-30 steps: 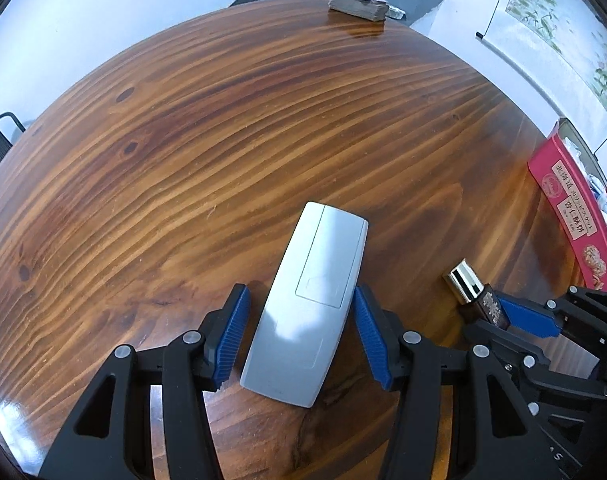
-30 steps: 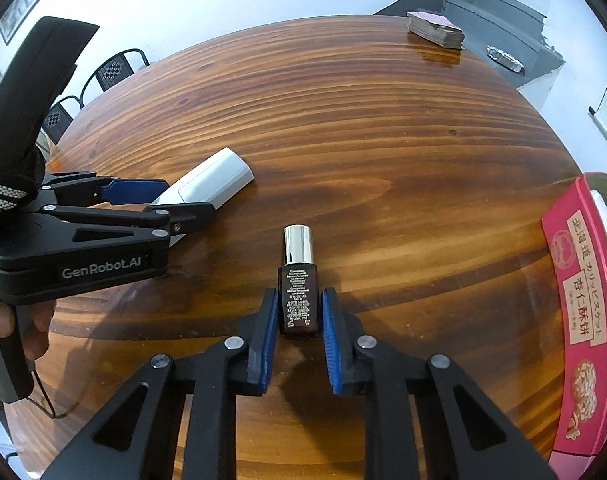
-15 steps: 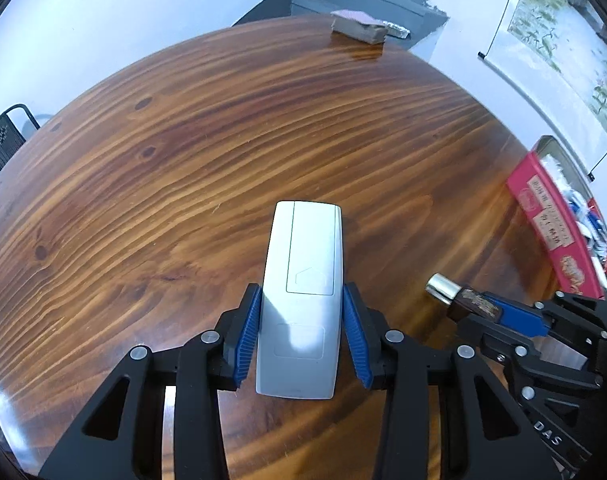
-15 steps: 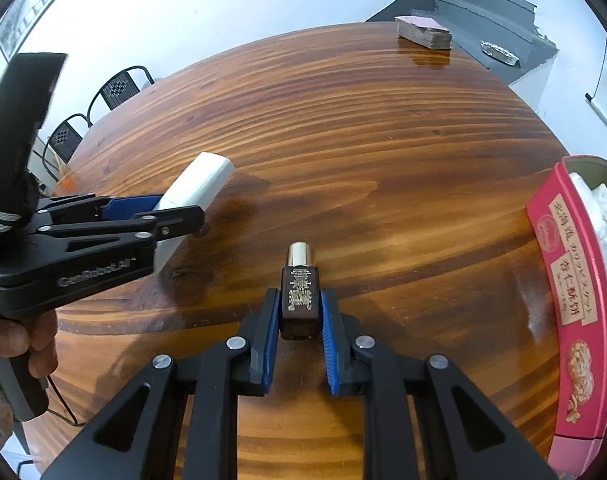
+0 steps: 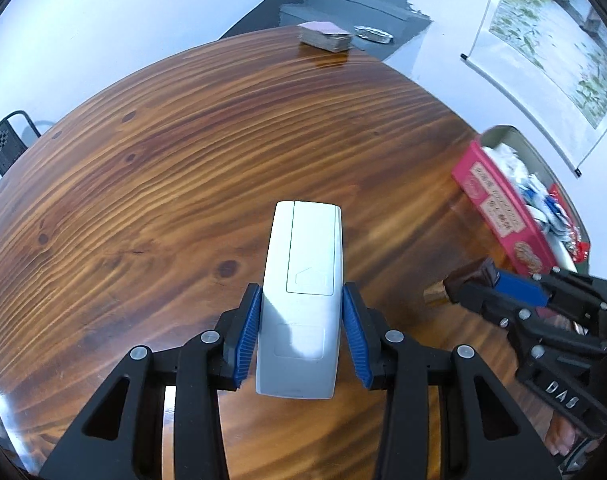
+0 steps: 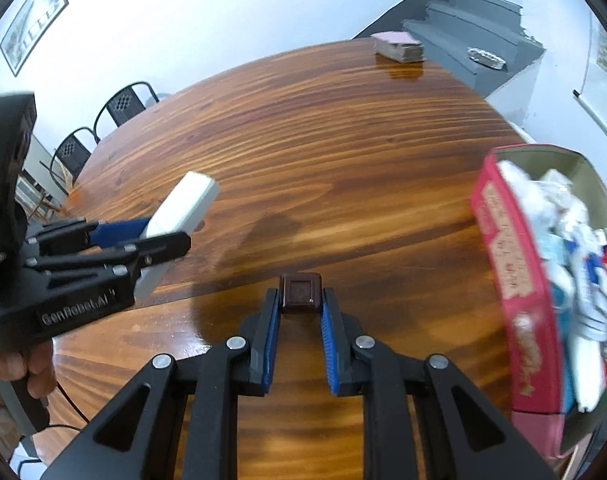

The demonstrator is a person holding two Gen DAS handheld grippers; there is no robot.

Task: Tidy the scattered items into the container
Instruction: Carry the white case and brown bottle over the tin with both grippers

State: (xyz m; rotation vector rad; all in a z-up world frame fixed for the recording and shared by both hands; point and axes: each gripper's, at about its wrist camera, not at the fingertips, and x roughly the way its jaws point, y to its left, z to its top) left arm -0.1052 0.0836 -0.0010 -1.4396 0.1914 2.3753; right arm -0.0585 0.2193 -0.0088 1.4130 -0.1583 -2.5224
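Both grippers have lifted their loads off the wooden table (image 5: 151,184) since a second ago. Having just closed, the left gripper (image 5: 301,336) now clamps the grey remote (image 5: 303,276) between its blue pads, the remote jutting ahead of the fingertips. Clenched on the small brown bottle (image 6: 300,294), the right gripper (image 6: 299,312) holds it at its fingertips. To its right sits the red tin (image 6: 515,292), already stuffed with packets.
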